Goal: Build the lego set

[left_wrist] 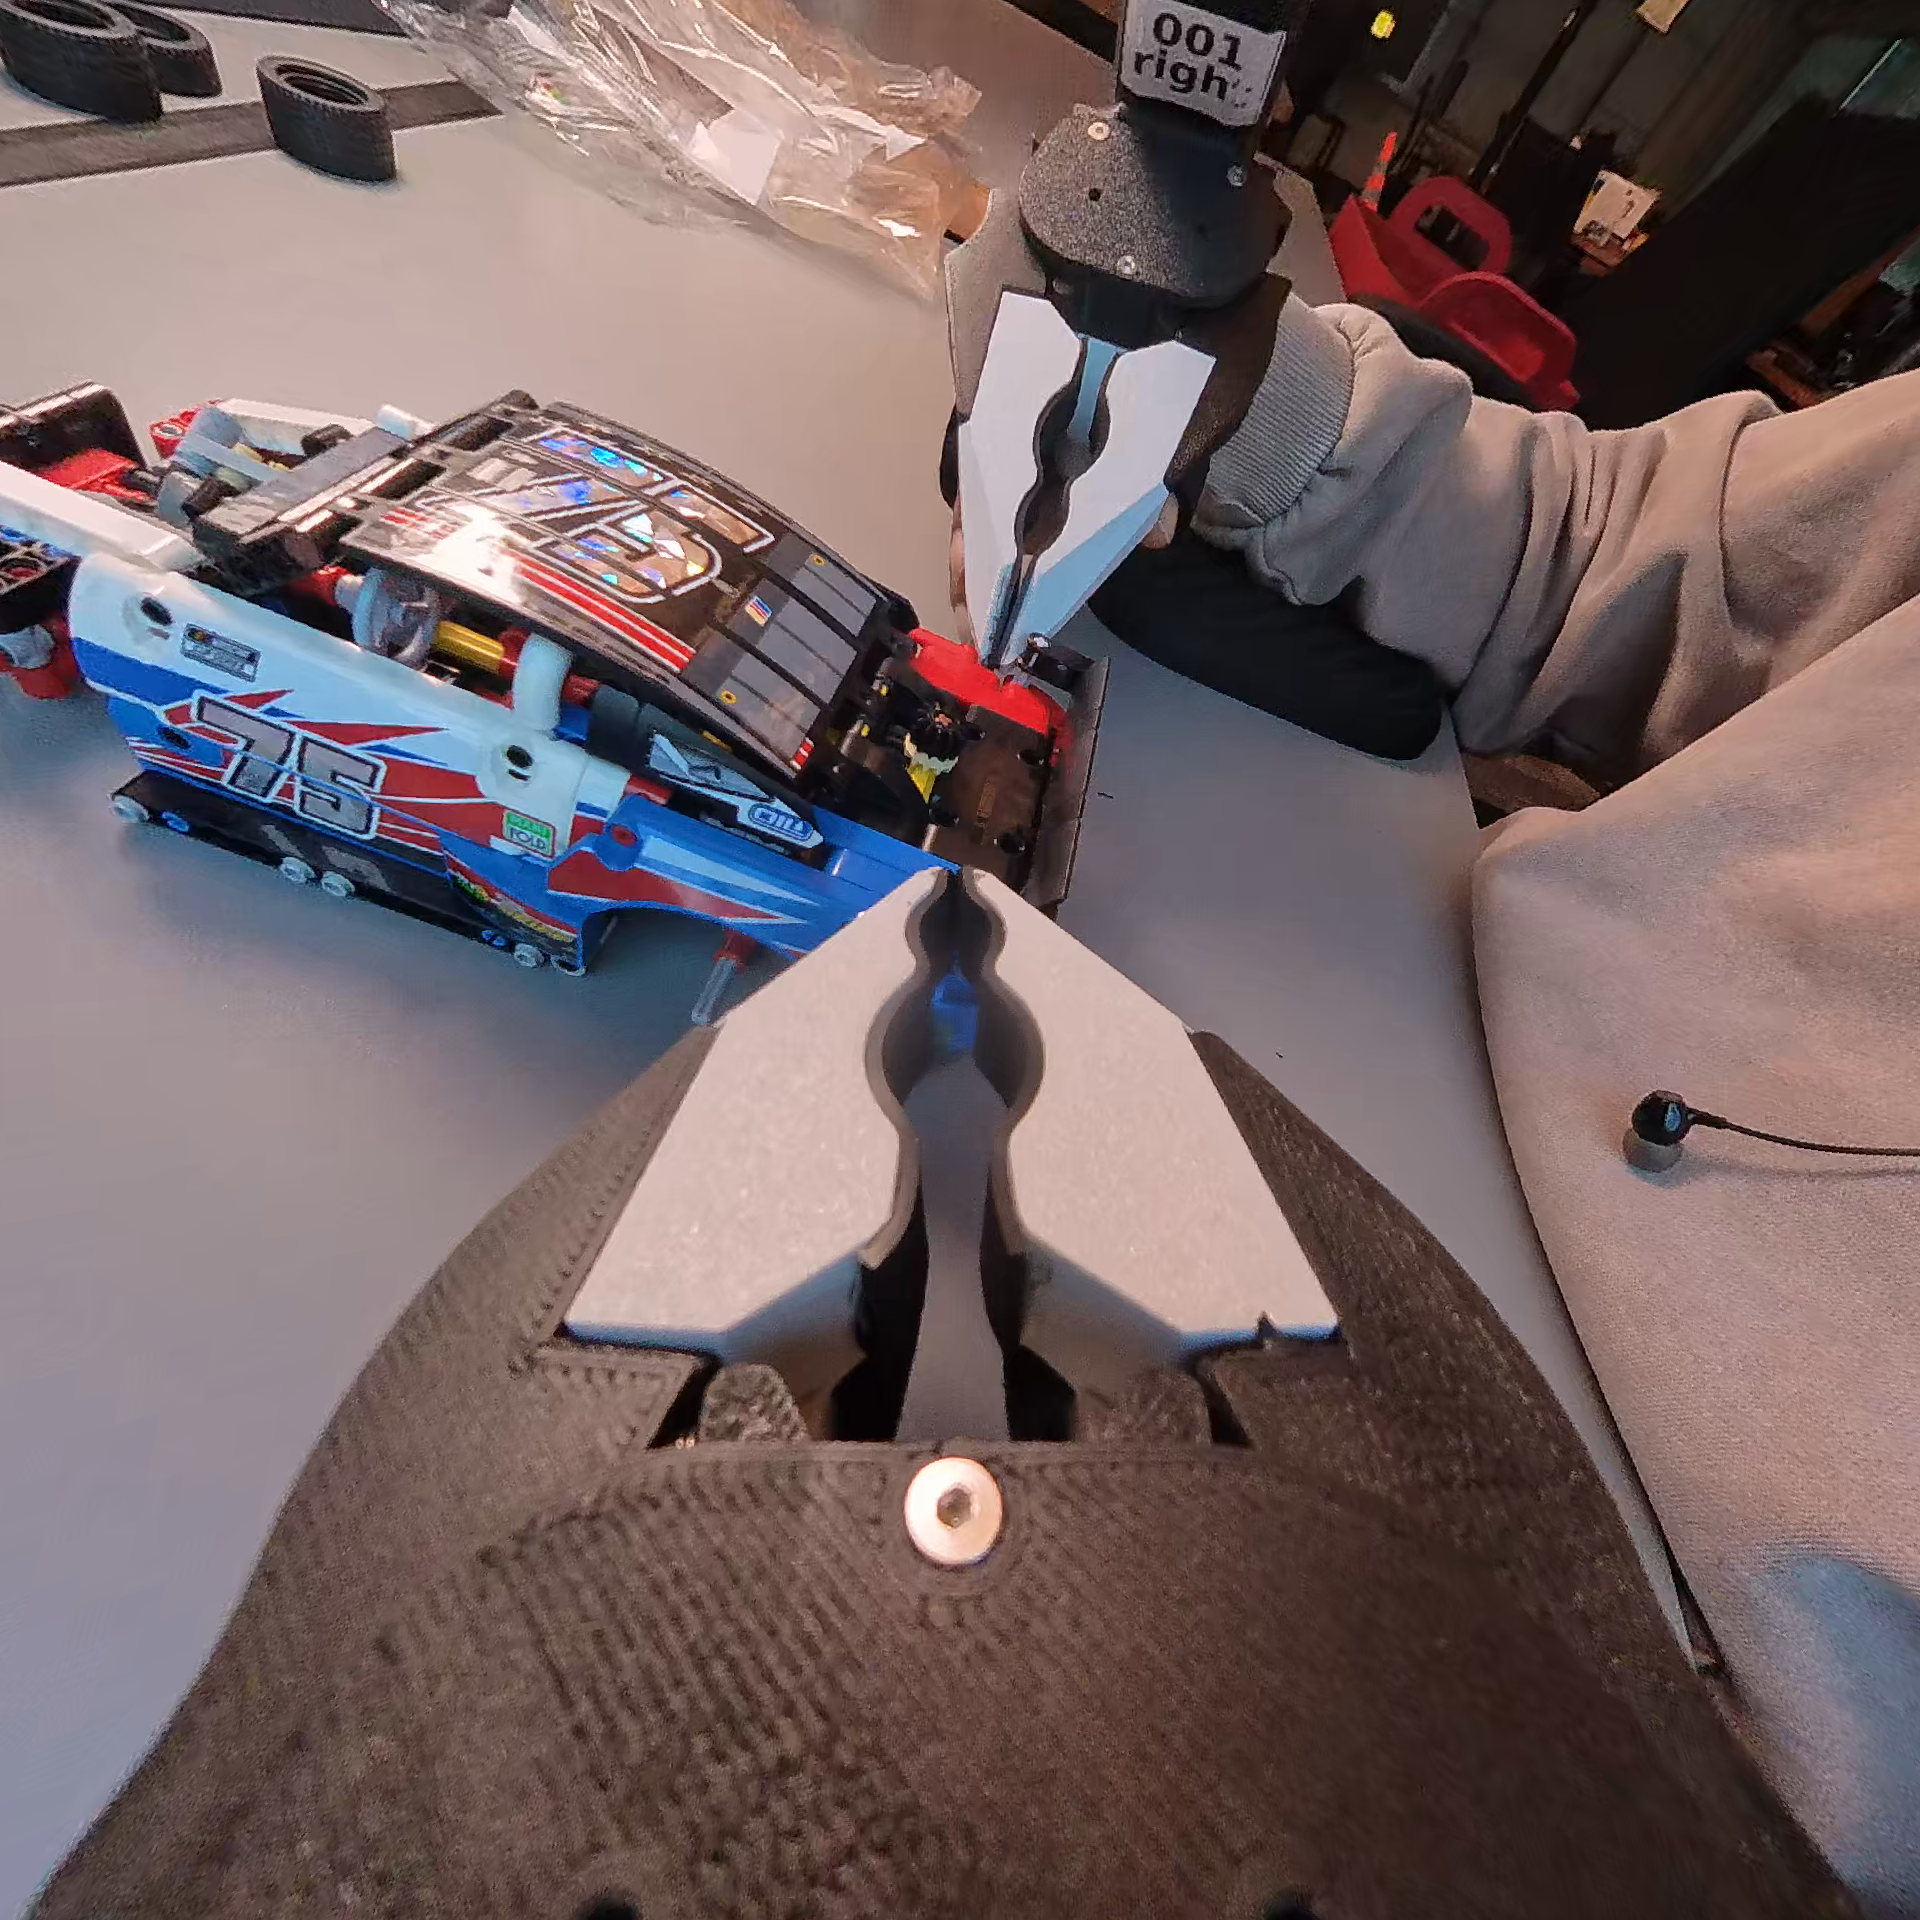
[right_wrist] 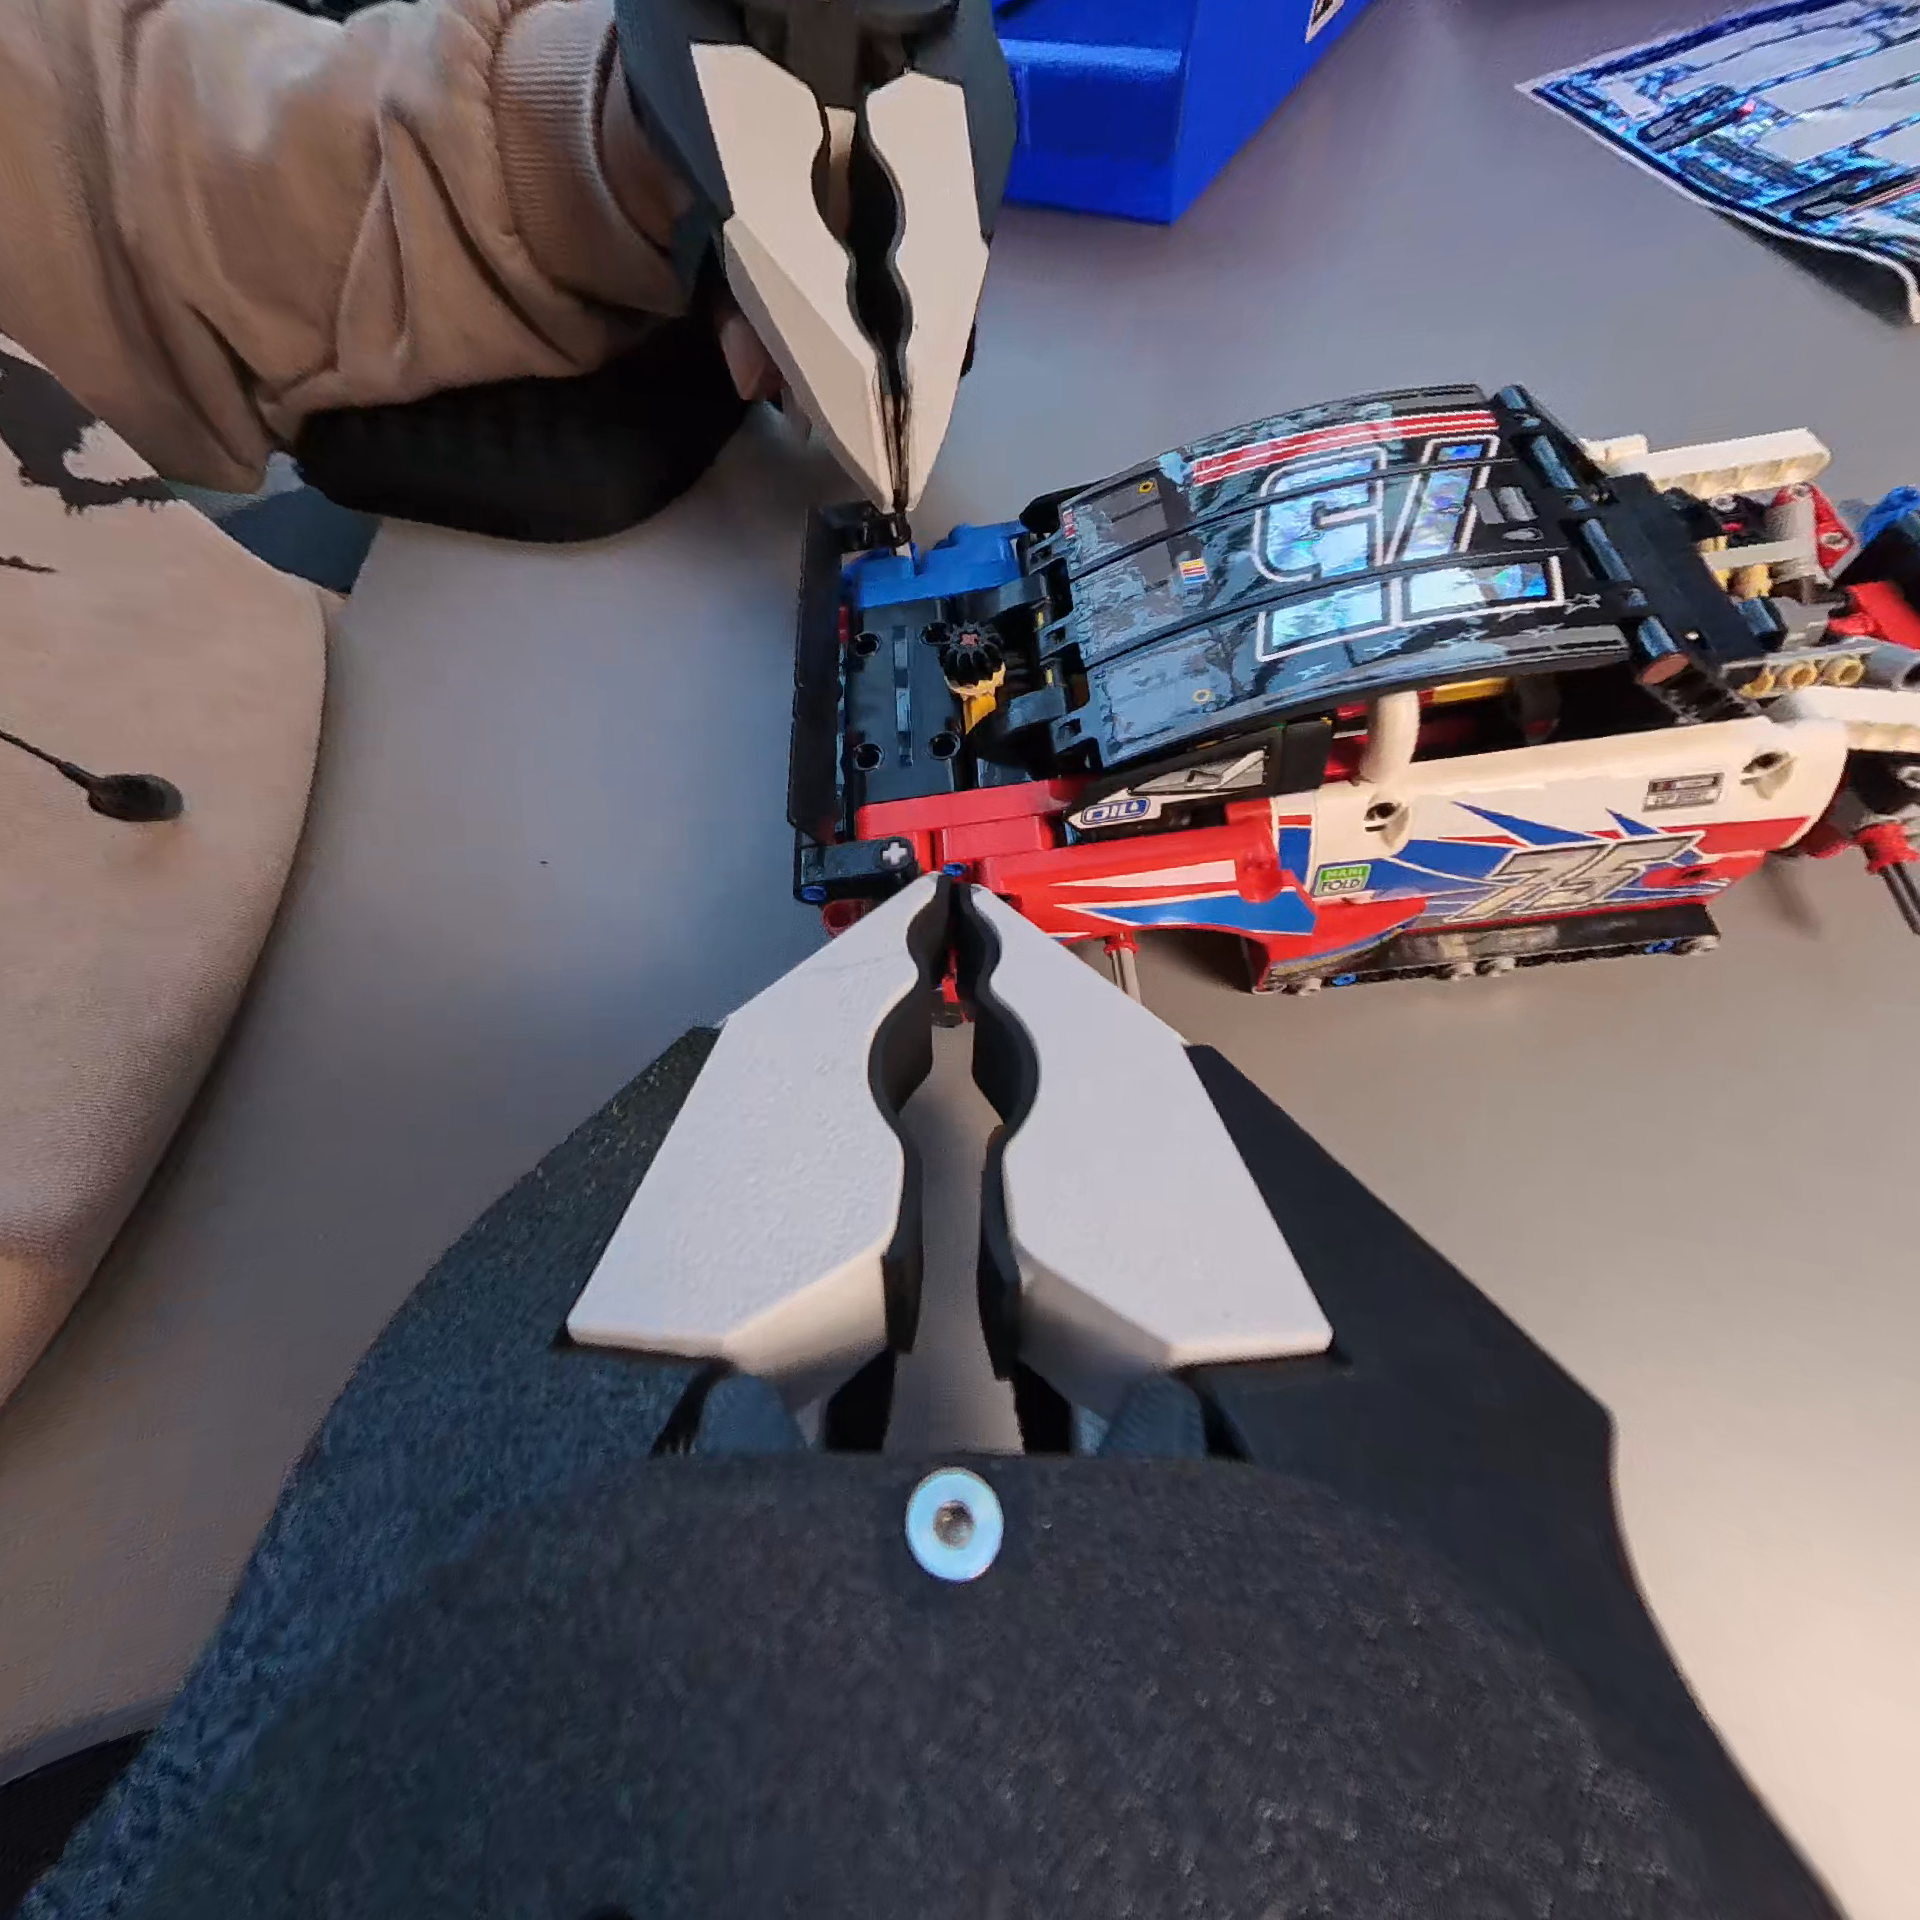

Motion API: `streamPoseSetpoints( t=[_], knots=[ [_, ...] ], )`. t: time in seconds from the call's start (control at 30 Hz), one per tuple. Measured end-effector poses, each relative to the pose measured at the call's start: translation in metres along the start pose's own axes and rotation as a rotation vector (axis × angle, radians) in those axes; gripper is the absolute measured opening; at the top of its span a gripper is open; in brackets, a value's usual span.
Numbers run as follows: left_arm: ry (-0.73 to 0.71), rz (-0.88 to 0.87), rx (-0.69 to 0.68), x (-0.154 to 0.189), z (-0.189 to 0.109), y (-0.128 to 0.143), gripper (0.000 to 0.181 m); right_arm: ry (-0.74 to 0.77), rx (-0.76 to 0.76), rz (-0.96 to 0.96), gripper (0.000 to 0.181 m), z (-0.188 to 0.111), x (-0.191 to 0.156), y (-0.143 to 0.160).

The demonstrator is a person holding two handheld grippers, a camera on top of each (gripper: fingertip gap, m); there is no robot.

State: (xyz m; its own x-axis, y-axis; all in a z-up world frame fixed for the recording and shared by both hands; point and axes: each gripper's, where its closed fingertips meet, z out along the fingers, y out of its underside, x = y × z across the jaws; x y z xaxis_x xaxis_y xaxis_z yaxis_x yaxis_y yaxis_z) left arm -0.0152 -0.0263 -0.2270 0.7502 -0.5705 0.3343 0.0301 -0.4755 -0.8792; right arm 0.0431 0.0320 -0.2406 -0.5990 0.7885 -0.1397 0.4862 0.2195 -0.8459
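A lego race car (left_wrist: 416, 748) with a black roof, white, blue and red sides and no wheels lies on the grey table; it also shows in the right wrist view (right_wrist: 1351, 831). A black end panel (right_wrist: 816, 707) closes its near end. My left gripper (left_wrist: 954, 883) is shut, its tips against the car's blue corner; from the right wrist view it (right_wrist: 899, 504) points down onto a small black part there. My right gripper (right_wrist: 951, 883) is shut, its tips against the red corner beside a black connector; in the left wrist view it (left_wrist: 1013, 649) touches that corner from above.
Loose black tyres (left_wrist: 327, 114) and clear plastic bags (left_wrist: 727, 114) lie at the far side of the table. A blue box (right_wrist: 1132, 104) and a printed sheet (right_wrist: 1766, 135) lie beyond the car. A person's beige sleeves (left_wrist: 1455, 520) rest close to the car's end. My right fingertips sit around 9 cm from my left ones.
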Motion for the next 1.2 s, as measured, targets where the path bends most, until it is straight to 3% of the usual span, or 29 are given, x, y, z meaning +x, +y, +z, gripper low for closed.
streamPoseSetpoints(
  t=[0.23,0.37,0.5,0.77,0.87,1.2],
  knots=[
    [-0.021,-0.006,0.039,-0.003,-0.002,-0.004,0.0,0.055,0.043,-0.027,0.009,-0.009,0.003,-0.014],
    [-0.043,-0.002,0.066,-0.004,-0.008,-0.012,0.009,0.067,0.072,-0.048,0.01,-0.016,0.0,-0.025],
    [-0.019,-0.061,0.001,-0.005,-0.004,-0.001,0.015,0.045,-0.047,-0.006,0.012,-0.01,-0.002,-0.014],
    [0.065,-0.209,-0.144,-0.005,-0.002,0.002,0.01,-0.069,-0.224,0.164,0.005,-0.003,-0.01,-0.01],
    [0.104,-0.25,-0.185,-0.002,-0.001,0.002,0.005,-0.106,-0.255,0.244,0.005,-0.002,-0.01,-0.009],
    [0.119,-0.256,-0.205,-0.005,0.003,0.011,0.001,-0.145,-0.282,0.248,0.003,0.0,-0.01,-0.009]
  ],
)
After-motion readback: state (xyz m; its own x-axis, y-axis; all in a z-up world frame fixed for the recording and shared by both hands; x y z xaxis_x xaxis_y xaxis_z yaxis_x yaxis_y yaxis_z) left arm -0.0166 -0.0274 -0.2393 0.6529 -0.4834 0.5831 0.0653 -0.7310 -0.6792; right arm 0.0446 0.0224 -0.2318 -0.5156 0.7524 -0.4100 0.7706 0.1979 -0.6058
